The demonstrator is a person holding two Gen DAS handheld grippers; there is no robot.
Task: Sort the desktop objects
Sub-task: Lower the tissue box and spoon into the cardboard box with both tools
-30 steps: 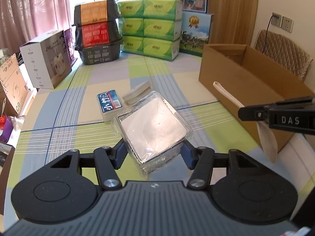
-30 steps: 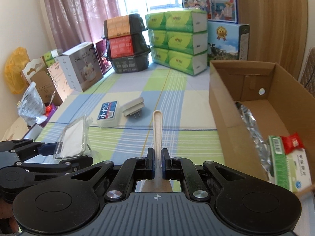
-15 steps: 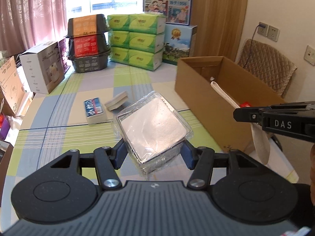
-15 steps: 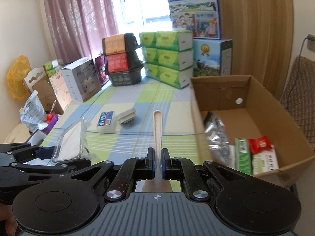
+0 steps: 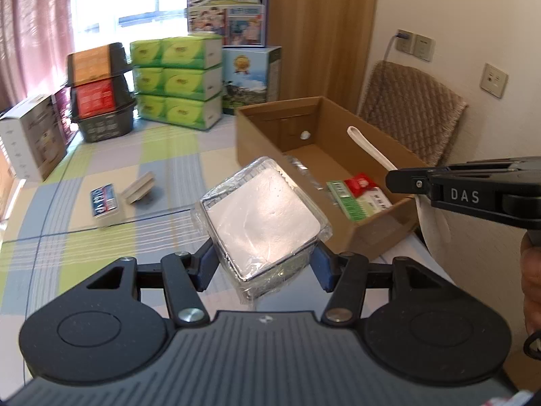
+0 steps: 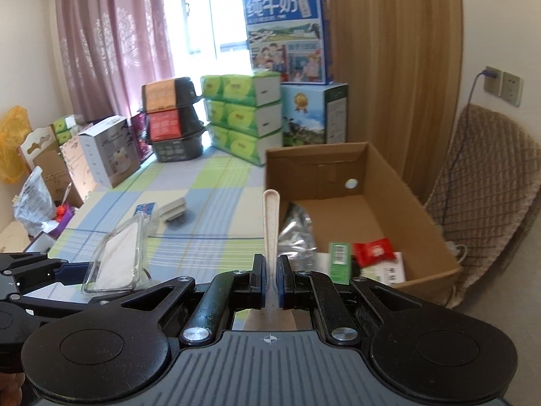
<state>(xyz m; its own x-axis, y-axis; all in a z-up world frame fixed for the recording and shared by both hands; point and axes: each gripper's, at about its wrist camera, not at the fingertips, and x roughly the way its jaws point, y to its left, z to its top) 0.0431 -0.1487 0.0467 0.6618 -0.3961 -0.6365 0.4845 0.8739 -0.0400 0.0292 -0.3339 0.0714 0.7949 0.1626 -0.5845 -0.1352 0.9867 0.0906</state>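
Both tongs rose and swung toward the cardboard box (image 5: 358, 233), so the left tongs' (image 5: 263, 265) wrapped tray (image 5: 262, 216) overlapped its near wall mid-frame and the right tongs' (image 6: 269, 282) spoon (image 6: 271, 223) pointed along its left wall.

"DAS" on the right hand-held gripper (image 5: 419, 186); "纯牛奶" and "1956" on the milk carton (image 6: 287, 34).

Checked tablecloth in pale blue, lime green and cream (image 5: 162, 182), plain brown cardboard box (image 6: 436, 233), clear plastic-wrapped white square pack (image 5: 262, 218), cream plastic spoon (image 6: 271, 223), stacked lime-green tissue packs (image 6: 241, 115), mauve patterned curtain (image 6: 111, 40), brown quilted chair cover (image 5: 412, 108).
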